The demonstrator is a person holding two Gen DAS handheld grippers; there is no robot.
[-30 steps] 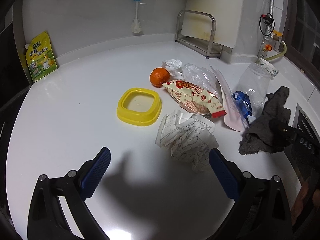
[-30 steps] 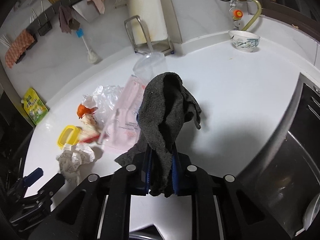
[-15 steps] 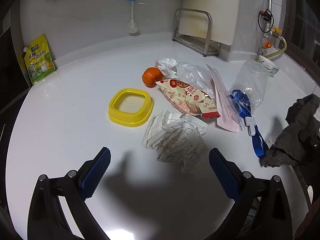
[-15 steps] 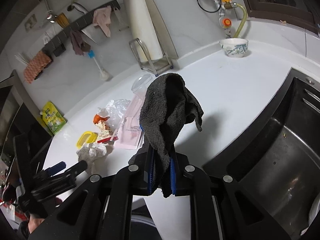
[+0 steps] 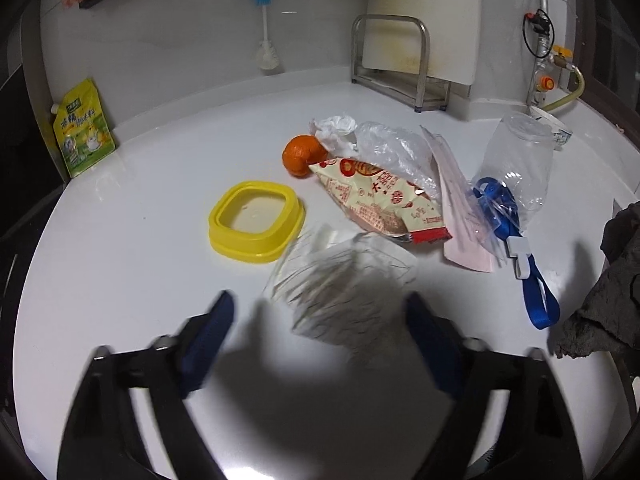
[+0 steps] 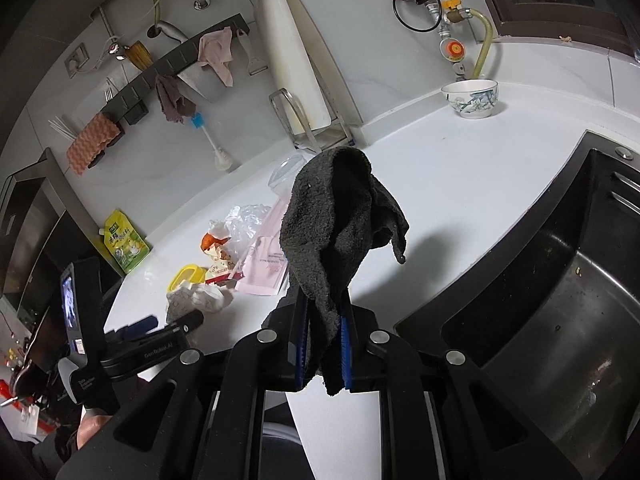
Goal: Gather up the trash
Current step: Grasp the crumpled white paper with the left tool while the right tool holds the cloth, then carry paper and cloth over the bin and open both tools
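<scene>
Between closing left fingers (image 5: 208,332): crumpled paper (image 5: 344,292), untouched.

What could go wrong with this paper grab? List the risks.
1. The left gripper is closing around the crumpled paper, which is loose and springy; the pads may catch only an edge and drop it.
2. The yellow lid sits right beside the paper, so the left finger could nudge it.
3. The rag in the right gripper hangs loosely and could drag across the trash.

Yellow lid (image 5: 256,220), orange fruit (image 5: 302,155), blue strap (image 5: 536,296), dark grey cloth (image 6: 340,224).
</scene>
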